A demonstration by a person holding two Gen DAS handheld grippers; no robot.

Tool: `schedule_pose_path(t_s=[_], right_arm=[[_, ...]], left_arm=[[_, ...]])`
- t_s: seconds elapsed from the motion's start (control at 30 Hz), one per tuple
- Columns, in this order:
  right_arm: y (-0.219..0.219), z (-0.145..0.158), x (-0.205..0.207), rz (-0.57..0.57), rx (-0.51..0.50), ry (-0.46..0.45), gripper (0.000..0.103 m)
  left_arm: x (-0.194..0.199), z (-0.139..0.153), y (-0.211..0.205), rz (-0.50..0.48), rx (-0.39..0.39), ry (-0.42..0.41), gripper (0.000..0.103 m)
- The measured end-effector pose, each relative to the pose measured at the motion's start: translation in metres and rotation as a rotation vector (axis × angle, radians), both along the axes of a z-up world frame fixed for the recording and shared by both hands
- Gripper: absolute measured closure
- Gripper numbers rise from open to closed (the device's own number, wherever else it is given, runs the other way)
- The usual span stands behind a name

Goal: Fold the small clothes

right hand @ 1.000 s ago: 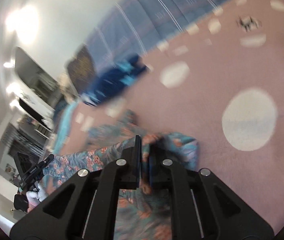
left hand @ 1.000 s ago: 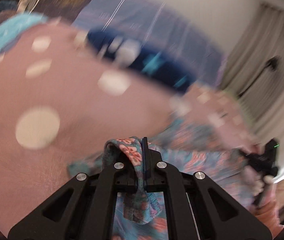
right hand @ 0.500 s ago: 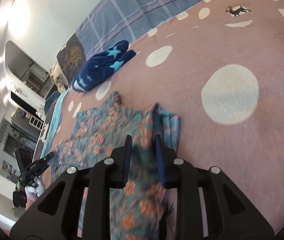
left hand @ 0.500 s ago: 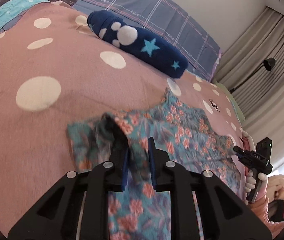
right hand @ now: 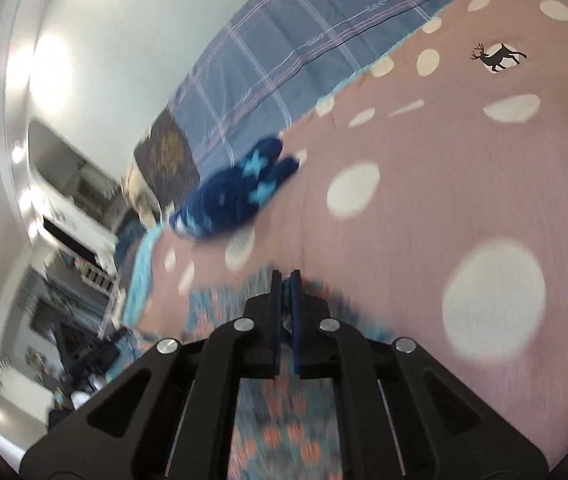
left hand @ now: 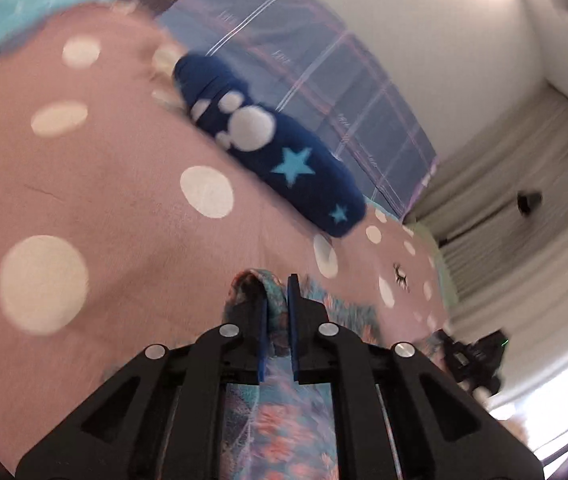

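A small teal garment with orange flowers (left hand: 284,420) lies on the pink polka-dot bedspread (left hand: 103,200). My left gripper (left hand: 275,300) is shut on a fold of this garment, which bunches up over the left finger. My right gripper (right hand: 286,284) is shut on another edge of the same garment (right hand: 271,444), its jaws nearly touching. The right gripper shows in the left wrist view (left hand: 472,356) at lower right. Both views are blurred by motion.
A rolled navy blanket with stars (left hand: 275,156) lies on the bed beyond the garment; it also shows in the right wrist view (right hand: 235,196). A blue plaid sheet (right hand: 304,40) covers the far side. Curtains (left hand: 524,200) hang at the right.
Half a second ago both grippers stood slightly open over the garment lying flat. Now both have shut on its fabric and lifted it, and the views have swung upward.
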State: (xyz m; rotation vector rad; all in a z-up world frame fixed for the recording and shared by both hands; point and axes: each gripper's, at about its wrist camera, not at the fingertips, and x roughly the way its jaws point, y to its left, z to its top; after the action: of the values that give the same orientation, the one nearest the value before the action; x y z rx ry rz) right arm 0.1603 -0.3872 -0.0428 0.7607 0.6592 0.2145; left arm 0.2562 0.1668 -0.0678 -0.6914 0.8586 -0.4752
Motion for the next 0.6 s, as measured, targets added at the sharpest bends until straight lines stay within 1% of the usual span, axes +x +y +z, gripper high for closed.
schedule_pose_path(t_s=[0.03,0.07,0.1,0.13,0.17,0.2,0.23,0.3,0.33,0.37,0.4,0.43,0.5,0.53,0.57,0.6], right_arm=[[-0.009,-0.005,0.014,-0.049,-0.002,0.038,0.085],[-0.012,-0.008,0.021,-0.087,-0.023,0.075,0.084],[-0.014,-0.011,0.026,-0.109,-0.045,0.105,0.084],[-0.013,-0.014,0.028,-0.111,-0.058,0.117,0.084],[-0.01,-0.016,0.027,-0.08,-0.067,0.114,0.084],[-0.007,-0.017,0.025,-0.06,-0.078,0.112,0.08],[-0.004,-0.018,0.023,-0.041,-0.101,0.113,0.075],[0.0,-0.022,0.019,-0.018,-0.168,0.121,0.074],[0.001,-0.025,0.018,-0.009,-0.187,0.128,0.071],[0.001,-0.028,0.019,0.005,-0.199,0.143,0.069],[0.002,-0.029,0.02,0.017,-0.202,0.151,0.064],[0.004,-0.03,0.021,0.03,-0.206,0.157,0.063],[0.011,-0.033,0.029,0.056,-0.235,0.165,0.061],[0.014,-0.033,0.032,0.066,-0.25,0.168,0.058],[0.017,-0.034,0.037,0.079,-0.266,0.173,0.057],[0.02,-0.036,0.041,0.088,-0.276,0.179,0.057]], left_arm=[[0.007,-0.005,-0.001,0.017,0.007,0.032,0.095],[0.012,-0.01,-0.003,0.024,0.028,0.059,0.094],[0.013,-0.013,-0.008,0.022,0.076,0.073,0.093],[0.01,-0.015,-0.011,0.017,0.115,0.069,0.089],[0.007,-0.015,-0.012,0.01,0.149,0.055,0.082],[0.001,-0.016,-0.013,0.013,0.187,0.037,0.077],[-0.003,-0.015,-0.011,0.024,0.216,0.027,0.069],[-0.006,-0.014,-0.003,0.032,0.229,0.024,0.067],[-0.007,-0.014,0.001,0.039,0.232,0.021,0.066],[-0.008,-0.012,0.004,0.046,0.238,0.016,0.066],[-0.009,-0.009,0.007,0.051,0.255,0.003,0.066],[-0.01,-0.009,0.01,0.049,0.264,-0.004,0.065],[-0.006,-0.011,0.01,0.028,0.294,-0.005,0.06],[-0.004,-0.014,0.008,0.018,0.312,-0.001,0.056],[-0.002,-0.017,0.006,0.009,0.335,0.006,0.053],[0.003,-0.022,0.002,-0.007,0.364,0.021,0.053]])
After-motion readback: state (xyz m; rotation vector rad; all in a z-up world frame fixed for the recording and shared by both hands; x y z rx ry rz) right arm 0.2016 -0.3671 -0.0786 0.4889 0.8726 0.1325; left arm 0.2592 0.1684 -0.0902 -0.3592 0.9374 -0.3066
